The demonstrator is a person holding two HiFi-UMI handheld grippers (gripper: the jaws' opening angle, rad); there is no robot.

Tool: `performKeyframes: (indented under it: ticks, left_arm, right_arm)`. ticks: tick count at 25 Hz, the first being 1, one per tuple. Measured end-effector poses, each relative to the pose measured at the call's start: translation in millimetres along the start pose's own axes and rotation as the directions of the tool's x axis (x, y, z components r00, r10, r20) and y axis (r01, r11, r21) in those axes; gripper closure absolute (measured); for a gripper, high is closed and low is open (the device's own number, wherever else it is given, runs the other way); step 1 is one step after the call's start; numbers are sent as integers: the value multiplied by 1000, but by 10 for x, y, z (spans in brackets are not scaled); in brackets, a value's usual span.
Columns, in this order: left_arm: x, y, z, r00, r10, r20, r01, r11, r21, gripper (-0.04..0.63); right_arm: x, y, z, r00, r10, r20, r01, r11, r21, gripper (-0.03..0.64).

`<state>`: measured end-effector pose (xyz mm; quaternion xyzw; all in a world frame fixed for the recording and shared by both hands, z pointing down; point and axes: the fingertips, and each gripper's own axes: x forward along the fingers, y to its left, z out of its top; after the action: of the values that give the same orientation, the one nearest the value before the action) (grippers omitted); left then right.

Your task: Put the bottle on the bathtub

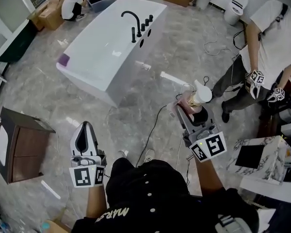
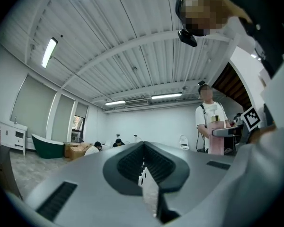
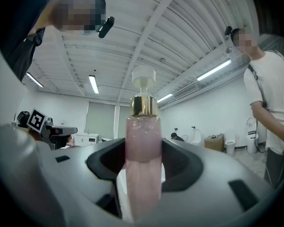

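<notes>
In the head view the white bathtub (image 1: 111, 47) with a black faucet (image 1: 132, 23) stands slantwise on the marble floor, well ahead of me. My right gripper (image 1: 189, 106) is shut on a pink bottle (image 1: 198, 98) with a gold collar and white pump cap, held upright to the tub's right and apart from it. The right gripper view shows the bottle (image 3: 143, 141) pinched between the jaws of that gripper (image 3: 143, 174). My left gripper (image 1: 85, 137) hangs lower left, shut and empty; its jaws (image 2: 143, 167) meet with nothing between them.
A dark wooden cabinet (image 1: 19, 147) stands at the left. A person (image 1: 266, 38) holding grippers stands at the right beside a marble-topped table (image 1: 262, 154). A cable (image 1: 155, 125) trails on the floor. A small purple object (image 1: 63, 59) rests on the tub's near corner.
</notes>
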<state>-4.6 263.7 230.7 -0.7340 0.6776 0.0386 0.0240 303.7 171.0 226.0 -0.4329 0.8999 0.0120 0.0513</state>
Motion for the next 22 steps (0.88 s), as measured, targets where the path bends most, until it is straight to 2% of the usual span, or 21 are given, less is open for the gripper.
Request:
performKeyframes:
  ticks: [7, 15, 22]
  left_arm:
    - [295, 145, -114, 999, 31, -23, -31, 999, -10, 584]
    - [942, 562, -178, 1000, 9, 3, -9, 999, -32, 584]
    - [1600, 1062, -126, 999, -24, 27, 25, 999, -36, 584]
  right_arm:
    - [350, -122, -133, 999, 29, -20, -28, 1000, 13, 397]
    - [1012, -225, -189, 999, 18, -34, -18, 1000, 2, 396]
    - [1756, -292, -100, 1000, -13, -6, 13, 1000, 10, 396]
